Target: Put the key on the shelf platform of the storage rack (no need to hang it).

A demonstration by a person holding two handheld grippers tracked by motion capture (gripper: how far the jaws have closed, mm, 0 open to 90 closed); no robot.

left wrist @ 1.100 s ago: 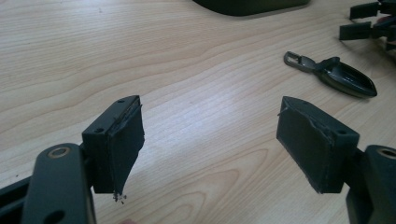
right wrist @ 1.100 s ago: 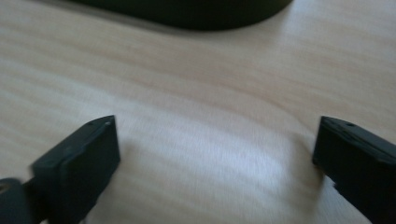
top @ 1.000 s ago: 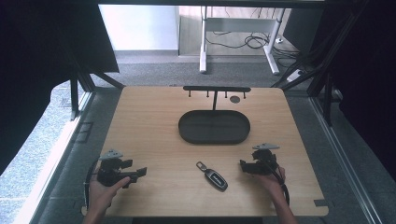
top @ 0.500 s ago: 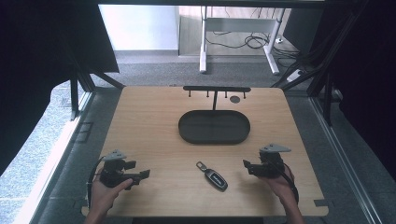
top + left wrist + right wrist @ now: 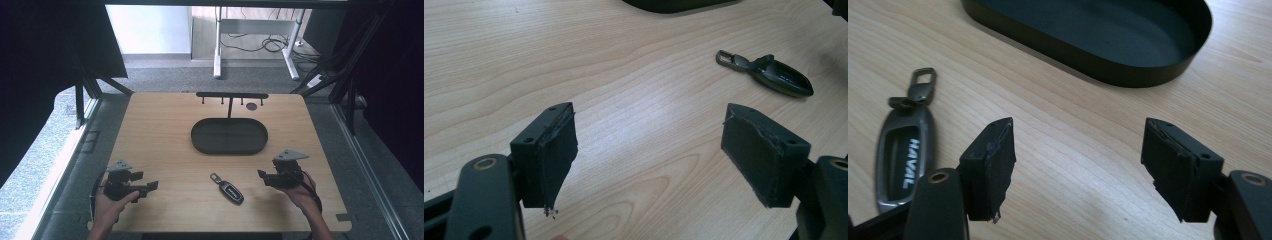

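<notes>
A dark grey car key fob with a metal clip at one end [image 5: 227,188] lies flat on the light wooden table [image 5: 160,135], near the front edge and about midway between the two hands. In the right gripper view the fob [image 5: 902,161] shows white "HAVAL" lettering on its face. Behind it, toward the middle of the table, sits a black oval metal tray [image 5: 229,136] with a low rim, and behind that a black T-shaped rack with small hooks [image 5: 231,96]. The right gripper [image 5: 262,174] rests just right of the fob, its jaws spread wide apart with nothing between them [image 5: 1078,165]. The left gripper [image 5: 152,185] sits well to the left of the fob, jaws likewise wide apart and empty [image 5: 649,150].
</notes>
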